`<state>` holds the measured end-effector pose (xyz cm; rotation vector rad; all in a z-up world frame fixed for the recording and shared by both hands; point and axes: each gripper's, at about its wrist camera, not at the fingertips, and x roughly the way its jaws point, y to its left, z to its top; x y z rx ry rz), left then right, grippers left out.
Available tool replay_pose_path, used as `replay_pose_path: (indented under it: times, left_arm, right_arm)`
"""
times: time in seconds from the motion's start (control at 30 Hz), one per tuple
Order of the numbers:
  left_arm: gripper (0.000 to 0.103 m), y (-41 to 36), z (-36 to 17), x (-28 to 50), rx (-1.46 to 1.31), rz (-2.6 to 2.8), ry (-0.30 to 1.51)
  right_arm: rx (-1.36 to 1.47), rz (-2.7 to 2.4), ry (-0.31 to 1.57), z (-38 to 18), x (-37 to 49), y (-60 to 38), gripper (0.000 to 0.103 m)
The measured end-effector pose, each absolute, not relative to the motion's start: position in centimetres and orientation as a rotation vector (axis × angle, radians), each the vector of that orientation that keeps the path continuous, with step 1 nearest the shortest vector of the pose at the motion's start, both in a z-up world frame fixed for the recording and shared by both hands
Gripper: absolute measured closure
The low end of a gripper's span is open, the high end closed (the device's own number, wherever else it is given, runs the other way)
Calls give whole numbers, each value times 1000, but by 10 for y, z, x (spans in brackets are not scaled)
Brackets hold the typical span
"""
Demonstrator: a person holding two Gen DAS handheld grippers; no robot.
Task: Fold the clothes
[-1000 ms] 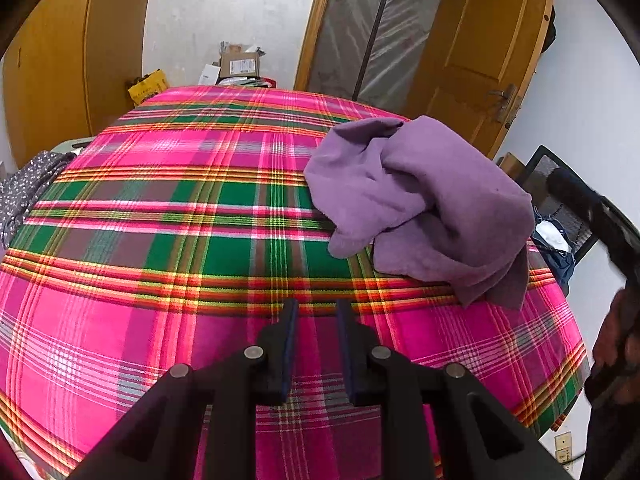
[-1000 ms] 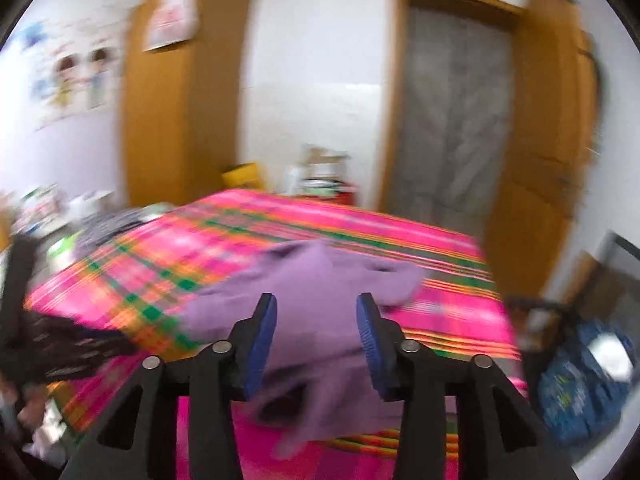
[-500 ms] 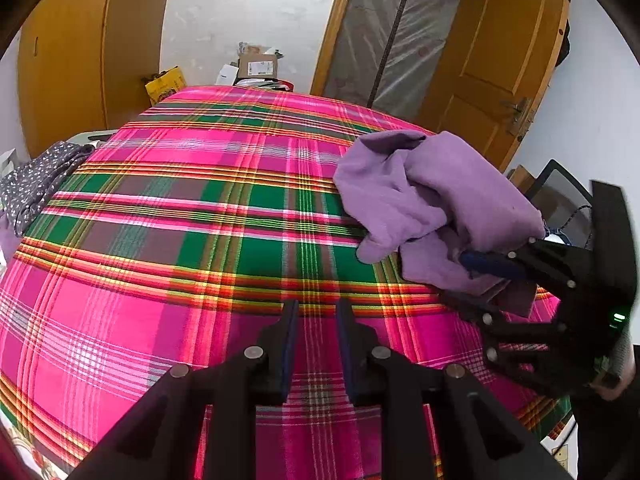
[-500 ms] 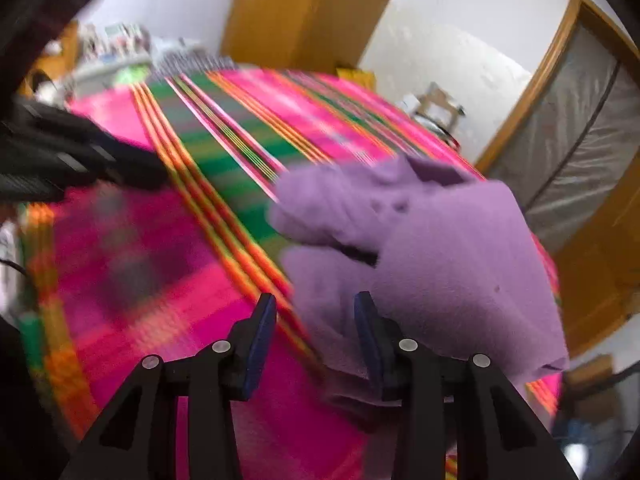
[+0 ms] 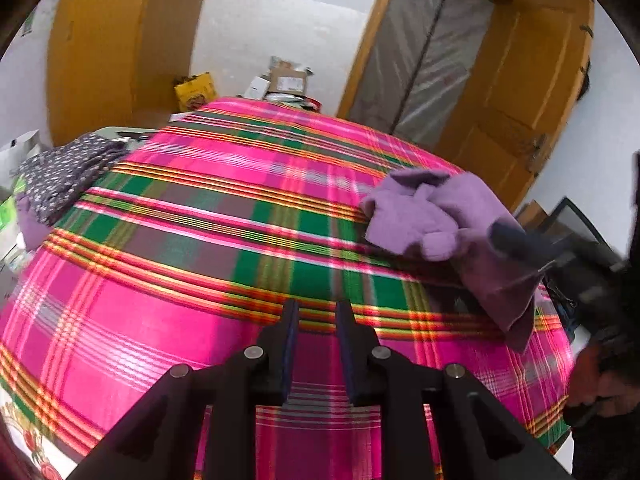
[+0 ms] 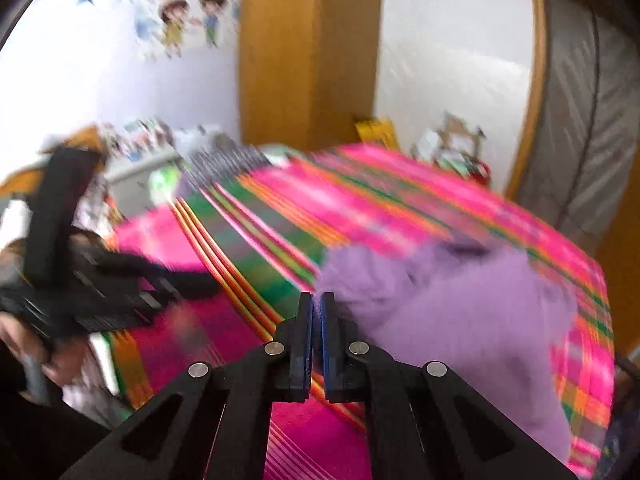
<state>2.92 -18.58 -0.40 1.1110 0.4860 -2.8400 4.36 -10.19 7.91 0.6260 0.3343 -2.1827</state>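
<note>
The right gripper (image 6: 317,300) has its fingers pressed almost together at the near edge of the purple garment (image 6: 460,312); whether cloth is pinched between them cannot be told. The left gripper (image 5: 316,308) is parted with nothing between its fingers, hovering over the plaid bedspread (image 5: 180,240). The garment lies crumpled near the bedspread's right edge. A dotted dark cloth (image 5: 68,172) lies off the left side.

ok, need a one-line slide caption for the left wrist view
Open left gripper hovers over the plaid bedspread while the right gripper meets the crumpled purple garment.
</note>
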Motion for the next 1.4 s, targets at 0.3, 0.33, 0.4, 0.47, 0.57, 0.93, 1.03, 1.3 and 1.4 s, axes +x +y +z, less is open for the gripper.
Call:
replay_pose_path:
  times: [0.3,0.33,0.4,0.47,0.57,0.93,1.03,1.3,1.4]
  left_arm:
    - [83,-204,4,44,1059,-2823,528]
    - [83,-203,3,44,1063,-2832,529]
    - [83,-197,0,40,1091,-2858,545]
    - [83,-190,-5,33,1148,-2900,601]
    - [80,-177,-13,19,1245,-2937,683]
    - [57,-155,-24,-18,1390,-2975,968]
    - [57,-151,-35,-34,1464,-2933,1001]
    - [57,-146,-54,-58,1550,-2850,1107]
    - [72,-146,-57,-63,1550,-2833,1148]
  right_arm:
    - [525,-2114,382,100,57,-135,99]
    - [587,-2145,378,90,47,-131,97]
    - [668,-2218,398,73,34,-116,88]
    - [726,-2295,411,62,24,-97,72]
    - [815,-2379,432,47,5,-75,66]
    - [1093,-2513,434,5,-25,-23,62]
    - [1043,-2527,373,15,-21,-17,62]
    - [1013,-2525,177,37,-53,2,57]
    - [1072,-2468,138,32,-68,1,57]
